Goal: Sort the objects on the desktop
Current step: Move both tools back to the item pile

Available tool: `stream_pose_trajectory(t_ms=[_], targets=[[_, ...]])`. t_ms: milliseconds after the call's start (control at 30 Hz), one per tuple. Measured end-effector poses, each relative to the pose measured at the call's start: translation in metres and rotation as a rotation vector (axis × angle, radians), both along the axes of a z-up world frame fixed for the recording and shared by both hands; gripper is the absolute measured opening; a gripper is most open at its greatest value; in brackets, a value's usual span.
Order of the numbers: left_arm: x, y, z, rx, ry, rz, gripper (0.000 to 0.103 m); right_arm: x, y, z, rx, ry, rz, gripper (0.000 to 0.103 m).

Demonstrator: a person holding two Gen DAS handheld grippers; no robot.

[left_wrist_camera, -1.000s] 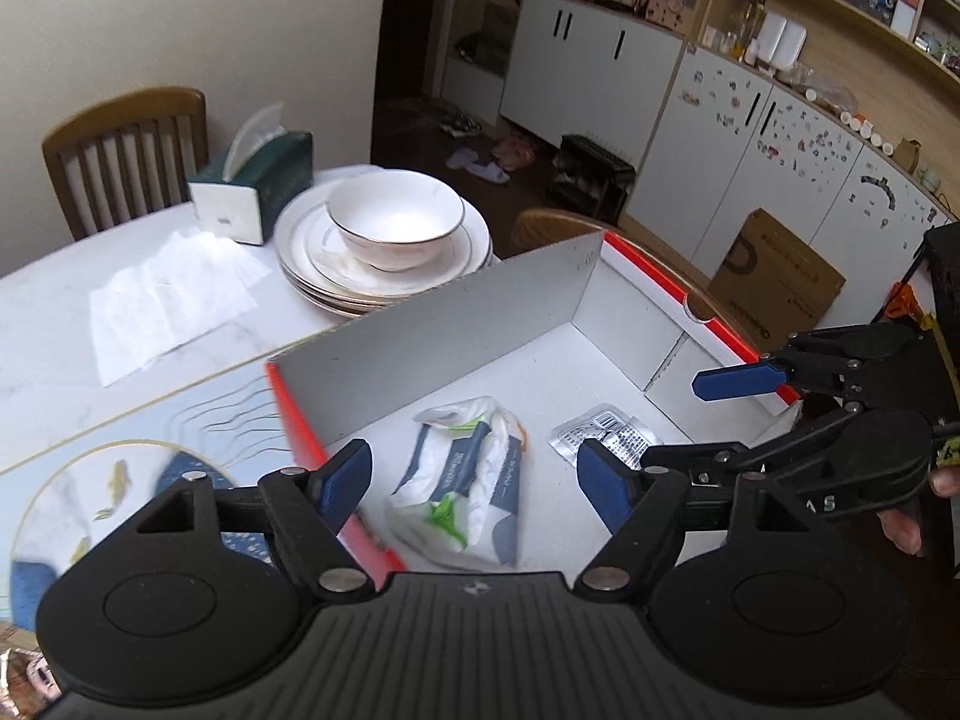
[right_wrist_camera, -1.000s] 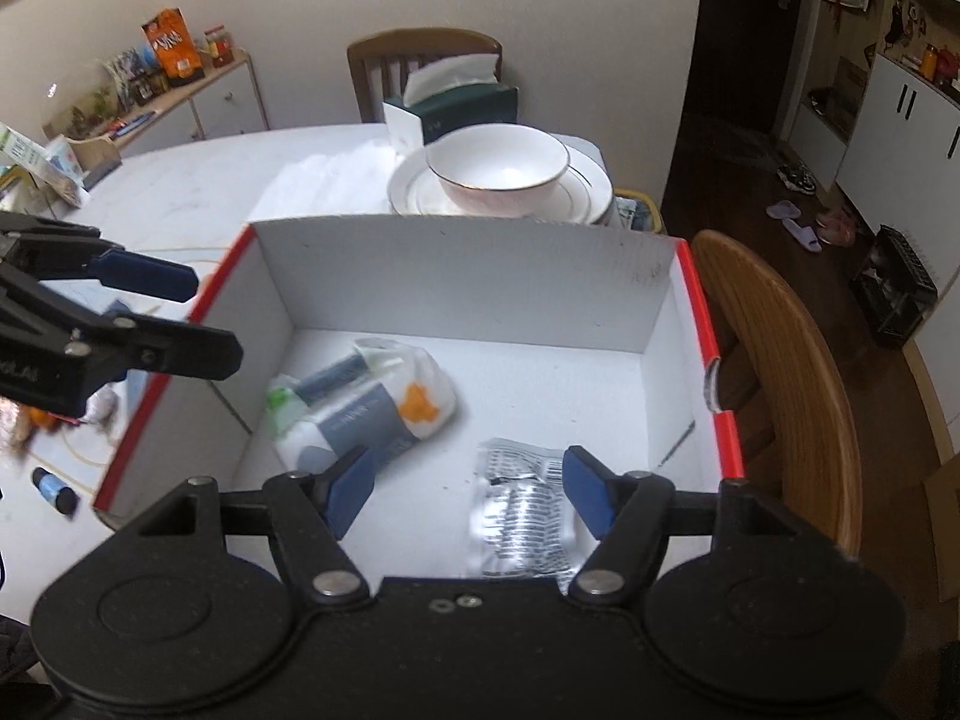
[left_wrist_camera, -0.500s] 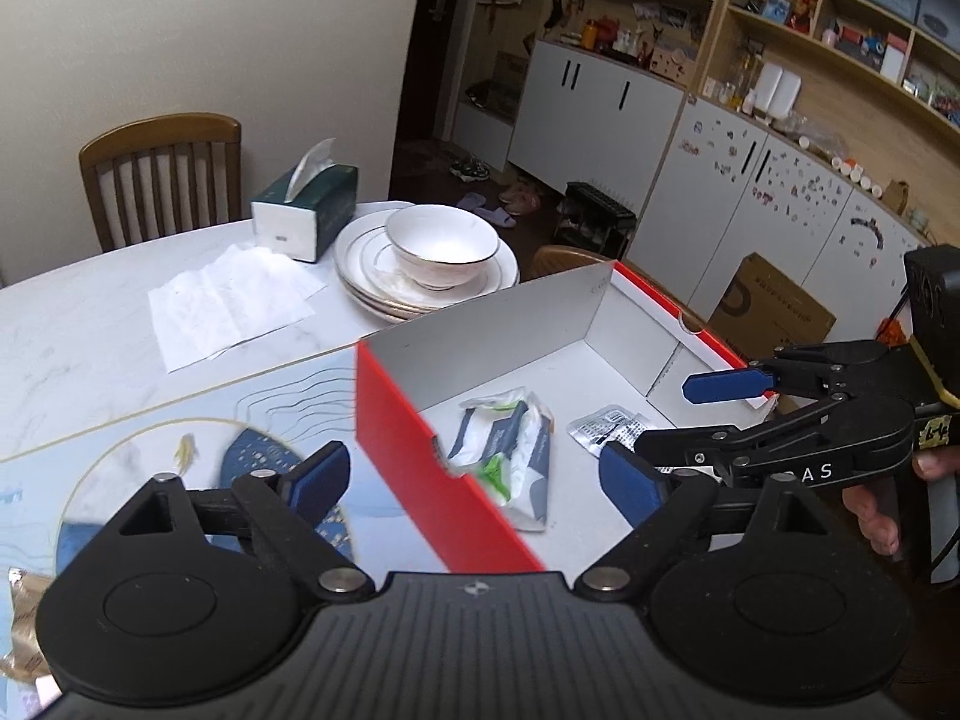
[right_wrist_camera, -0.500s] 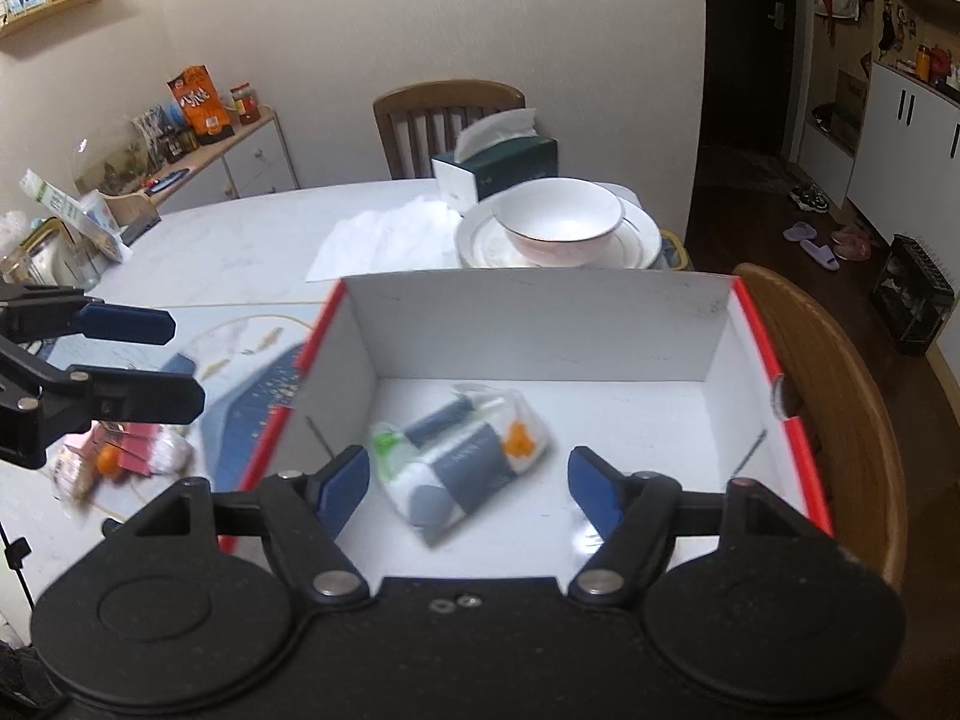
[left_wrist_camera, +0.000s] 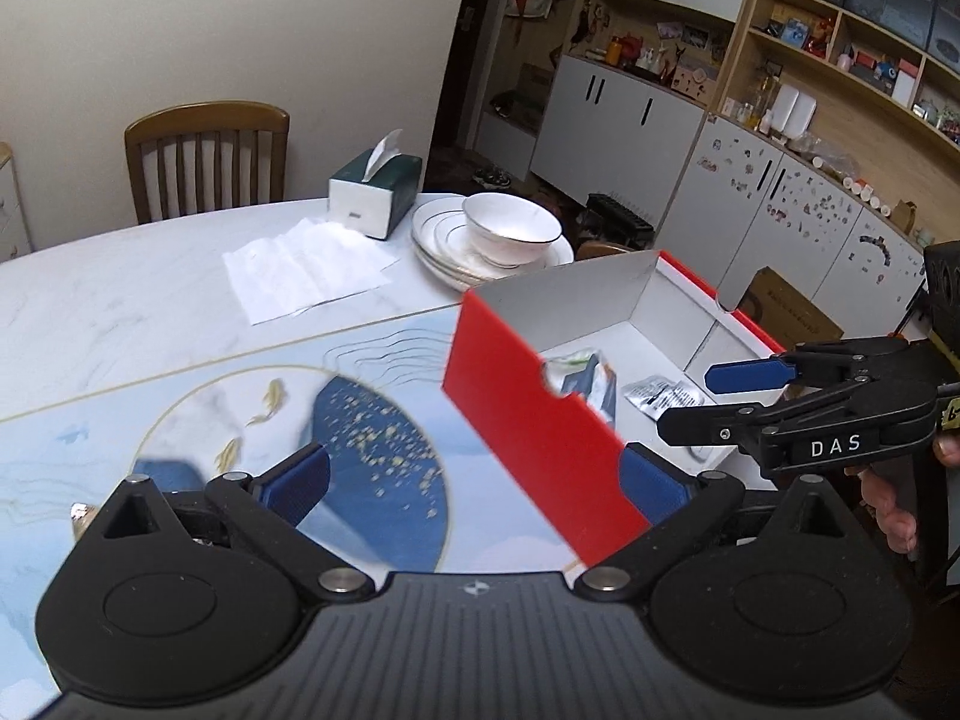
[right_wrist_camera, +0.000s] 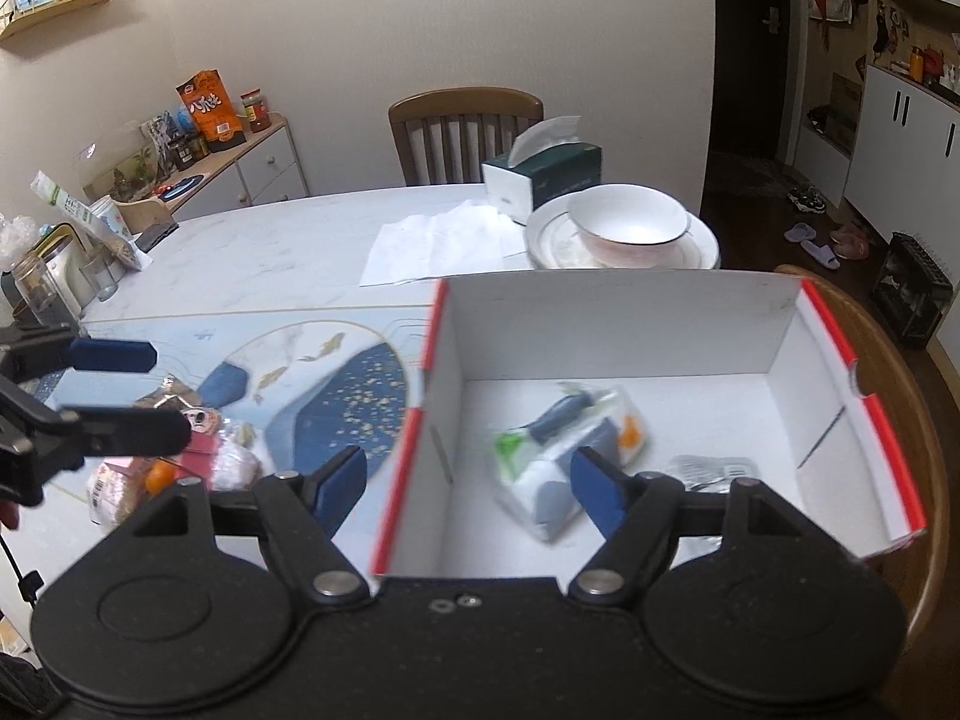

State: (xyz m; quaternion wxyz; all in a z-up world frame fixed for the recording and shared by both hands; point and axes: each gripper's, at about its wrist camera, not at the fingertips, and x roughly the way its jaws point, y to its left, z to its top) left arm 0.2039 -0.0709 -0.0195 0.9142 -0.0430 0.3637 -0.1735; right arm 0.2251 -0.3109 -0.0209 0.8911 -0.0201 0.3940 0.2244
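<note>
The open cardboard box, red outside and white inside, fills the right half of the right wrist view and sits at centre right in the left wrist view, on the pale marble table. Inside it lie a soft white-and-blue plastic pack with green and orange print, blurred, near the middle of the floor, and a flat silvery foil packet just to its right.

A blue-and-white printed mat with gold fish covers the table left of the box; the box's red wall stands over its right edge. At the lower left of the right wrist view a small heap of wrapped snack packets rests on the mat, outside the box.

Beyond the box, in the upper middle of both views, stand stacked white plates with a white bowl on top, a dark green tissue box, and loose white tissue sheets.

The left gripper is empty, its jaws spreading wide above the mat and the box's red wall. The right gripper is also empty, its jaws widening over the box's left wall and the plastic pack.
</note>
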Motion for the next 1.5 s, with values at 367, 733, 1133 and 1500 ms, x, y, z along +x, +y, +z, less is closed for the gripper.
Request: stream_pose_trajectory(t_ms=[367, 733, 1133, 1500], targets=[[-0.025, 0.055, -0.004, -0.002, 0.001, 0.027, 0.103, -0.028, 0.058, -0.006, -0.007, -0.007, 0.006, 0.075], [-0.046, 0.106, -0.017, 0.028, -0.001, 0.039, 0.103, -0.046, 0.11, -0.019, -0.01, 0.01, 0.001, 0.075], [-0.055, 0.143, -0.045, 0.102, 0.013, 0.037, 0.103, -0.06, 0.152, -0.036, -0.04, 0.045, -0.004, 0.075], [-0.038, 0.15, -0.072, 0.158, 0.039, 0.004, 0.103, -0.073, 0.185, -0.065, -0.093, 0.119, 0.025, 0.075]])
